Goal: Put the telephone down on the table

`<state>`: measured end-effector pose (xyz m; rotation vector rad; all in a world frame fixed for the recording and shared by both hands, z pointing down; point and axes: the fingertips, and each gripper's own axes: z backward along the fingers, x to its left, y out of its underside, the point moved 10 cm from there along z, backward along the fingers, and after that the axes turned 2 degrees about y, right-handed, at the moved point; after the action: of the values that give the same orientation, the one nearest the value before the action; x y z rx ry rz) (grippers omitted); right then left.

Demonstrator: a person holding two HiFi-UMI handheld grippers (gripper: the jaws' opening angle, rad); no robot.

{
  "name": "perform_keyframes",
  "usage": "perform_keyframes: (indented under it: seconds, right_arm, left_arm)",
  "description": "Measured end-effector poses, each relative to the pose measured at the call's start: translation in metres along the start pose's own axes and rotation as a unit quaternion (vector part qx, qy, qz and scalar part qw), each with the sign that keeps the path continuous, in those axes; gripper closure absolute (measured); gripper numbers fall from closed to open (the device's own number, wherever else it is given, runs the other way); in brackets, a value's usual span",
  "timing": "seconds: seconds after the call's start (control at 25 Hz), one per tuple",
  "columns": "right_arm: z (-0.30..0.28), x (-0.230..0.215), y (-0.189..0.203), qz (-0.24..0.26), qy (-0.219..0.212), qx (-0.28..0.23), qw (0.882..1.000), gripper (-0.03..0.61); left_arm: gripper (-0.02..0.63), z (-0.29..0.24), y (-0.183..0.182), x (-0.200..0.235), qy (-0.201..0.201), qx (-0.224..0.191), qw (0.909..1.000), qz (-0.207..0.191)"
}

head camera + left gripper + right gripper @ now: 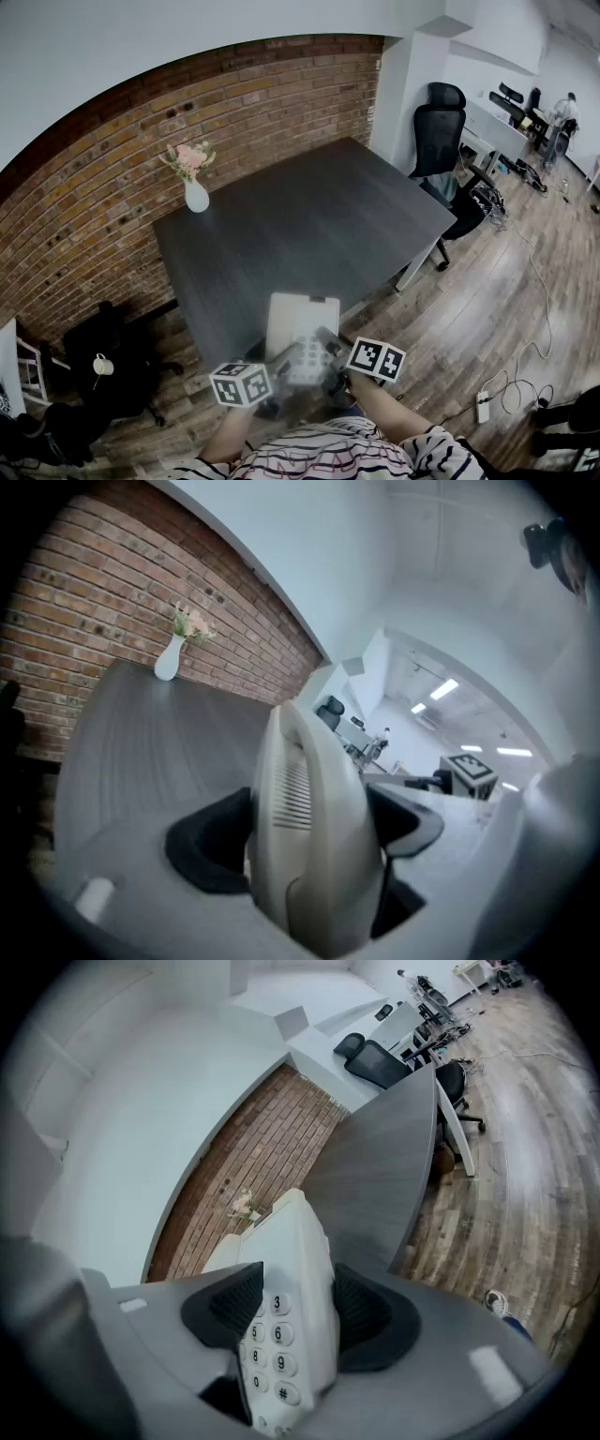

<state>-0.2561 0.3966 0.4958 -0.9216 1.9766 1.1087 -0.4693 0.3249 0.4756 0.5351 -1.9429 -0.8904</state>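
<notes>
A cream desk telephone (pixel 300 336) hangs in the air just over the near edge of the dark grey table (pixel 309 220), held from both sides. My left gripper (pixel 281 366) is shut on its handset side (pixel 309 827), and the black pads press both faces of the handset. My right gripper (pixel 330 354) is shut on the keypad side (pixel 286 1321), where several round number keys show between the pads. The phone's far end points toward the table's middle.
A white vase with pink flowers (pixel 195 183) stands at the table's far left corner by the brick wall (pixel 112 178). Black office chairs (pixel 439 131) sit off the table's right end. A power strip and cables (pixel 483 405) lie on the wooden floor.
</notes>
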Motion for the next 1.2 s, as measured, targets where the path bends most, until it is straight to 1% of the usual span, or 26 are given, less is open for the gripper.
perform_keyframes:
  seconds: [0.16,0.32,0.56,0.92,1.08,1.2]
  right_arm:
    - [-0.003,-0.008,-0.011,-0.004,-0.004,0.002,1.000,0.350]
    - [-0.007,-0.020,-0.036,0.000,-0.009,0.007,1.000,0.350]
    - [-0.011,-0.041,-0.097,0.012,-0.014,0.019,1.000,0.350]
    - [-0.009,-0.087,-0.188,0.037,-0.020,0.040,0.998,0.351]
    - [-0.007,-0.103,-0.221,0.043,-0.023,0.049,0.998,0.351]
    - [-0.008,-0.113,-0.237,0.045,-0.020,0.054,0.997,0.351]
  left_arm:
    - [0.227,-0.012,-0.001,-0.002,-0.002,0.001,1.0000,-0.002]
    - [0.227,-0.037,-0.006,-0.009,-0.007,0.000,1.0000,-0.003]
    - [0.227,-0.093,-0.019,-0.030,-0.017,-0.010,0.9998,0.003]
    - [0.227,-0.181,-0.022,-0.071,-0.036,-0.034,0.9986,0.019]
    - [0.227,-0.212,-0.024,-0.085,-0.040,-0.044,0.9979,0.025]
    - [0.227,-0.231,-0.024,-0.090,-0.043,-0.044,0.9976,0.031]
